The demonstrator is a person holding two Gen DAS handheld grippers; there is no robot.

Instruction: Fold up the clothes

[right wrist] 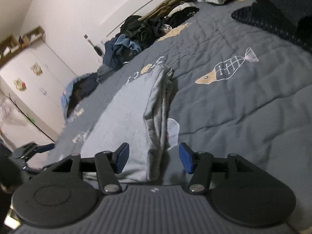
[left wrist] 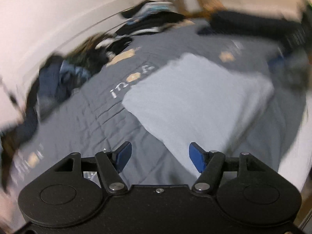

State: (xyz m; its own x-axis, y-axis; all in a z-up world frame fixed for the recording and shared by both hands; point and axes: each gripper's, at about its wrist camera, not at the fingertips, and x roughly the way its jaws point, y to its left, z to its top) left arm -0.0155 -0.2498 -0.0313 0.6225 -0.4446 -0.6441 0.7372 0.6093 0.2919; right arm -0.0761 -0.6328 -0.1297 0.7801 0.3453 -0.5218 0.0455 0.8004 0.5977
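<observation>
A light grey folded garment (left wrist: 197, 95) lies flat on the dark grey quilted bedspread (left wrist: 85, 120). My left gripper (left wrist: 160, 159) is open and empty, just above the garment's near corner. In the right wrist view the same garment (right wrist: 126, 117) shows its stacked folded edge (right wrist: 159, 113) running away from me. My right gripper (right wrist: 154, 159) is open and empty, its blue pads astride the near end of that edge without touching it. The left wrist view is blurred by motion.
A pile of dark and blue clothes (right wrist: 136, 39) lines the bedspread's far side by the white wall. A dark patterned pillow (right wrist: 273, 17) lies at the far right. A white wardrobe (right wrist: 39, 74) stands at the left. The other gripper (right wrist: 31, 150) shows at the left edge.
</observation>
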